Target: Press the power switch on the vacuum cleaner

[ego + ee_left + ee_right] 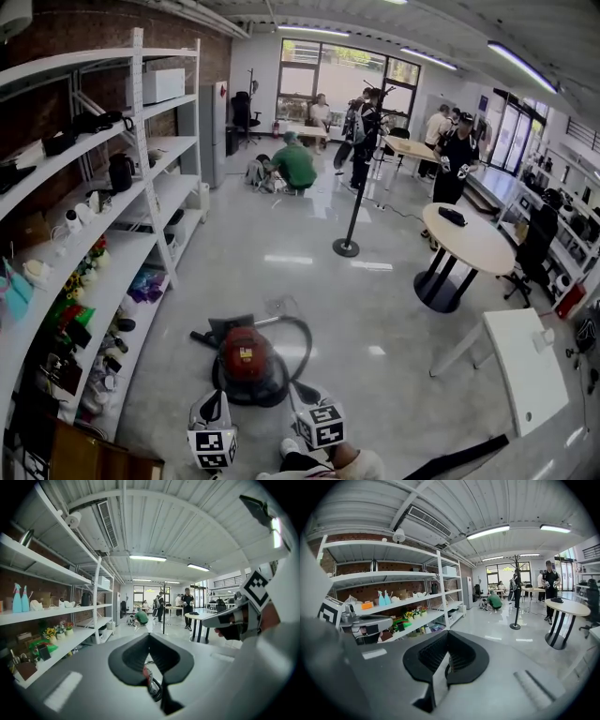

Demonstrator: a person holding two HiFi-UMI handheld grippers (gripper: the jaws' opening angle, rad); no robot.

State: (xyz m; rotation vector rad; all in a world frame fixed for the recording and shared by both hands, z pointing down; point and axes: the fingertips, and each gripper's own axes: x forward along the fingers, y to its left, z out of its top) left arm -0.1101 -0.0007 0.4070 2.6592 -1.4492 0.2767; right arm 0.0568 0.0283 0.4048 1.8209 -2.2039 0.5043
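Left gripper view shows the left claw with its two black tips pressed together and nothing between them. Behind the tips the pads curve apart like a heart. Through that gap, low down, I can see a bit of the red vacuum cleaner and a ring of its black hose.

The right claw is pressed together at the tips too, and it is empty. Its black pads have little ridges on the inside, and the body around them is smooth and grey.

From the head view, the vacuum cleaner sits on the floor just ahead of both claws and between them, a bit nearer the left one. It is lower than the claws, which point out across the room. Its top is round, red and shiny, like hard plastic, and its bottom is dark. The bendy hose curls in a loop behind it and round to the right claw's side. I cannot pick out the power switch.

The floor is grey and glossy, with lights shining in it. White shelves full of small things stand off to the left claw's side.
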